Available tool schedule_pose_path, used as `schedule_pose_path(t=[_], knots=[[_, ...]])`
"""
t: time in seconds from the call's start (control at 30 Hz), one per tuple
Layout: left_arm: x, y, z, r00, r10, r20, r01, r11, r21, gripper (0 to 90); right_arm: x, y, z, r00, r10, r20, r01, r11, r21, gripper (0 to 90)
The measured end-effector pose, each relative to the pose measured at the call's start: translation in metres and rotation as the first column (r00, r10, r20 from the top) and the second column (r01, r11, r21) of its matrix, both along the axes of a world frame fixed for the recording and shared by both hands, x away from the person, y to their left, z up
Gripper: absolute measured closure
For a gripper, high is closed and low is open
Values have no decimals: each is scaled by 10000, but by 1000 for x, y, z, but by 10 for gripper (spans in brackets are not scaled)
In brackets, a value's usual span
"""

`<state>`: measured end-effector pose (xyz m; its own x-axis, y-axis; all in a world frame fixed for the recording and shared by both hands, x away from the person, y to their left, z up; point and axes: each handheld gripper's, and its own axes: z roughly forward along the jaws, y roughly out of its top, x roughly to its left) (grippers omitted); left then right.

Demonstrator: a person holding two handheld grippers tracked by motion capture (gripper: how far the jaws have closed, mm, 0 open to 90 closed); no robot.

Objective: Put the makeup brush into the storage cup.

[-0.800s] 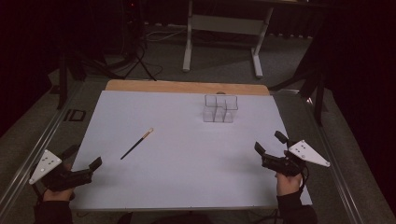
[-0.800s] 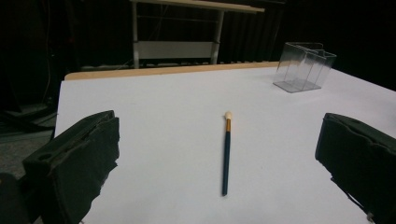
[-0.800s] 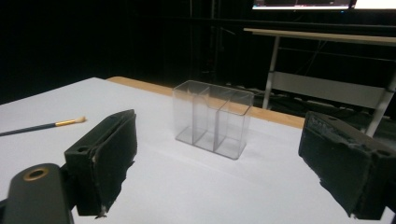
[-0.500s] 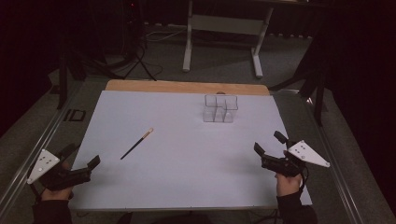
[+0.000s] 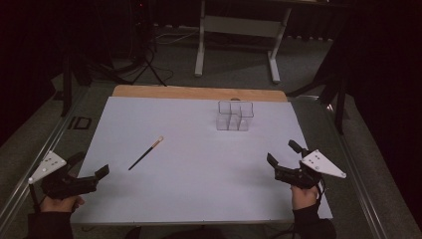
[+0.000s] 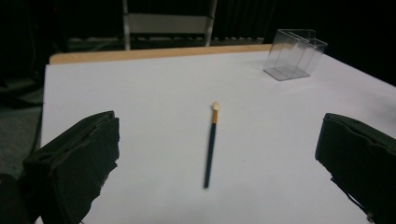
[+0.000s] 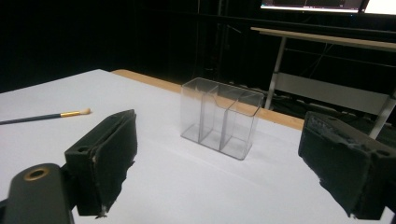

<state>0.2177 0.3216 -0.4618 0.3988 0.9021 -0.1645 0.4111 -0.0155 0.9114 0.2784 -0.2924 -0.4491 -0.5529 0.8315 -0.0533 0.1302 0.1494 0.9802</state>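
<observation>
High view: the brush [image 5: 146, 153] lies flat on the white table sheet [image 5: 199, 199], well left of the clear organizer [image 5: 235, 115], which stands toward the far edge. Its long axis runs diagonally, pale bristle tip pointing away toward the organizer, dark handle end pointing back to the near left. The left gripper [image 5: 89, 169] sits at the near-left corner, jaws spread with nothing between them, and is plainly the nearer one to the brush; the right gripper [image 5: 281, 153] rests at the near right, jaws likewise apart and empty, with the organizer ahead of it.

Left gripper view: the brush [image 6: 211, 142] lies between the two open jaws and a little ahead of them, almost in line with the gripper's own axis, handle end nearest. The organizer [image 6: 294, 55] stands far off to its upper right. Nothing blocks the way; a grasp would probably need the wrist turned across the handle.

Right gripper view: the organizer [image 7: 220, 116] stands upright and empty straight ahead between wide-open jaws, with the brush [image 7: 46, 115] far to its left.
</observation>
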Motion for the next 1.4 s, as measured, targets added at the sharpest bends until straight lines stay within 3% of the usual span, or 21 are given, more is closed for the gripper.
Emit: schedule_pose_path(t=[0.17, 0.33, 0.7, 1.0, 1.13, 1.27, 1.3, 1.4], knots=[[4, 1, 14, 9997, 40, -232, -38, 10000, 88, 0, -1, 3, 0, 10000, -8, 10, 8, 9999, -166, 114], [12, 5, 29, 9958, -423, -806, 433, 9990, 101, 0, -2, 6, 1, 9999, 83, 91, -81, 9997, -240, 114], [31, 1, 54, 9864, -1028, -1284, 1096, 9929, 464, 0, -4, 9, 2, 9996, 234, 152, -232, 9996, -142, 114], [50, -13, 54, 9663, -1291, -2225, 1503, 9853, 810, 9, -5, 10, 3, 9994, 260, 241, -259, 9996, -59, 114], [59, -17, 56, 9630, -1251, -2386, 1523, 9834, 990, 9, -5, 12, 3, 9993, 318, 201, -317, 9995, -77, 114], [66, -19, 59, 9545, -1367, -2650, 1693, 9800, 1045, 9, -5, 12, 3, 9992, 343, 205, -341, 9994, -84, 115], [68, -19, 59, 9555, -1290, -2651, 1623, 9809, 1075, 9, -5, 12, 3, 9992, 359, 186, -357, 9993, -108, 115], [75, -21, 60, 9419, -1394, -3056, 1808, 9772, 1113, 9, -4, 12, 2, 9992, 387, 131, -386, 9992, -87, 115]])
